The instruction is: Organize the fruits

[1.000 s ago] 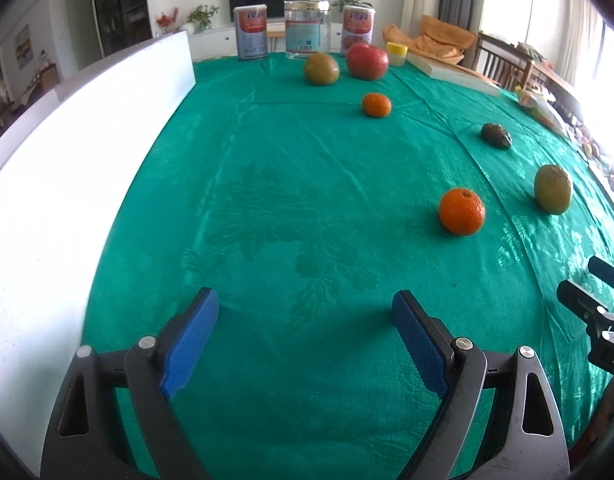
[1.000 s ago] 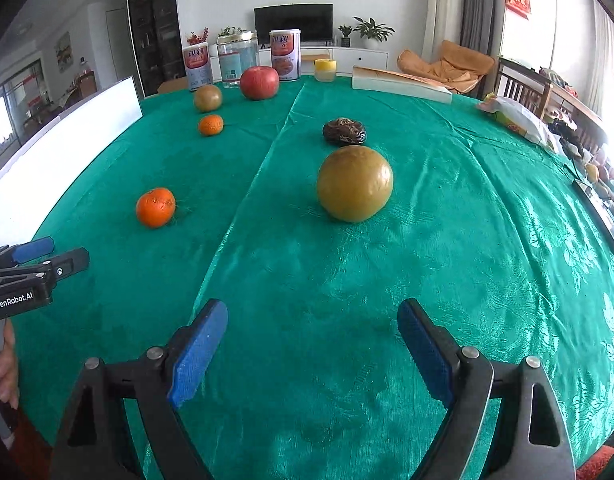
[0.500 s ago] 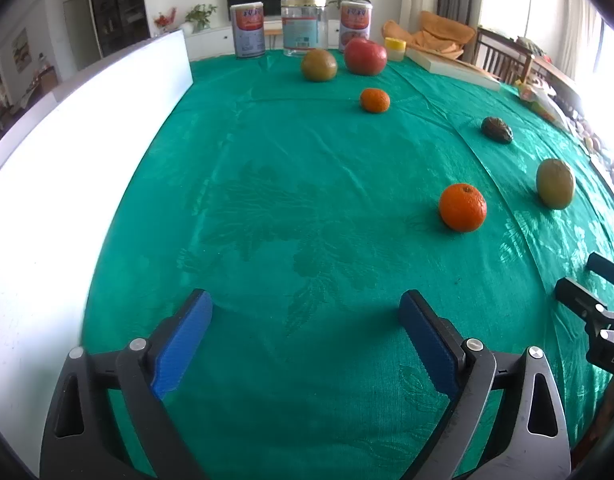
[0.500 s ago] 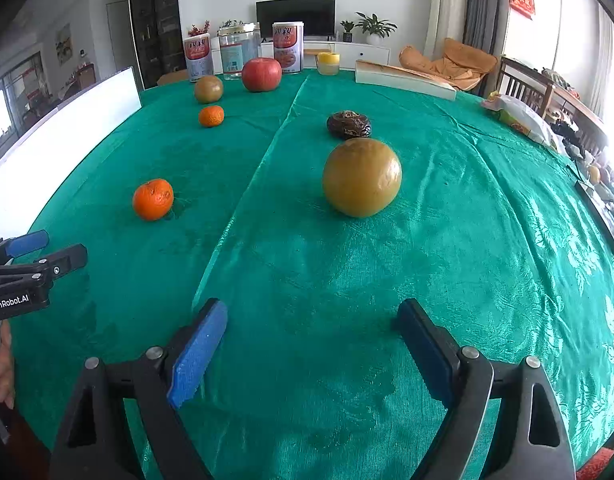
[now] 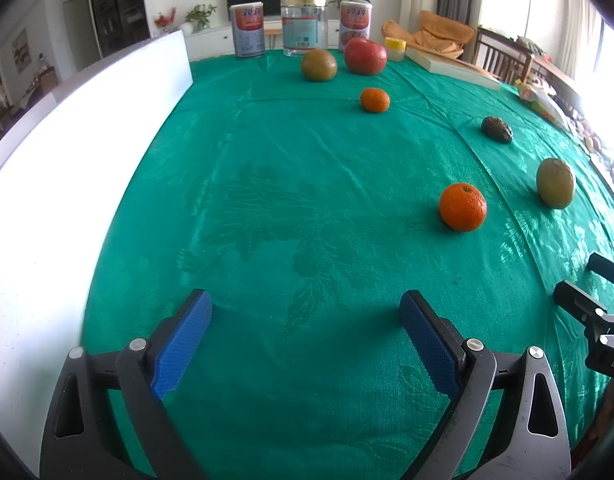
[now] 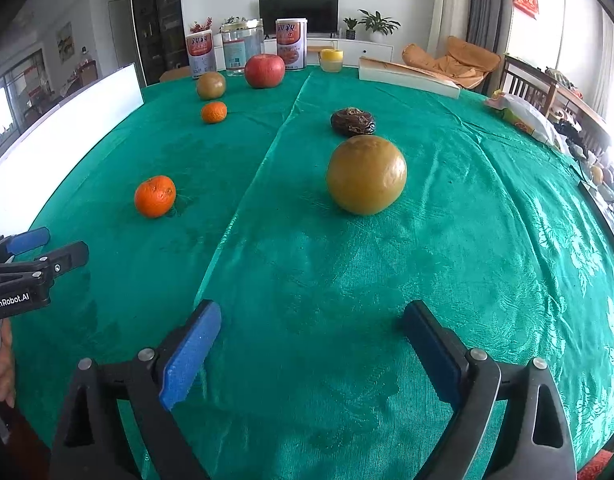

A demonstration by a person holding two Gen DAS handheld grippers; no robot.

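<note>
Now, with my left gripper (image 5: 305,334) spread and empty and my right gripper (image 6: 311,344) opening, I should straddle the greenish-brown fruit (image 6: 366,175) mid-table squarely, then squeeze gently.

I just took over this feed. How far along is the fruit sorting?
Hardly begun, by the look of it. Done: only the red apple and a greenish fruit sit near each other by the cans; no clear grouping. In hand: nothing; the left gripper is open and empty, and the right gripper is opening on nothing. Left: two oranges, the big greenish fruit and the dark fruit lie scattered.
</note>
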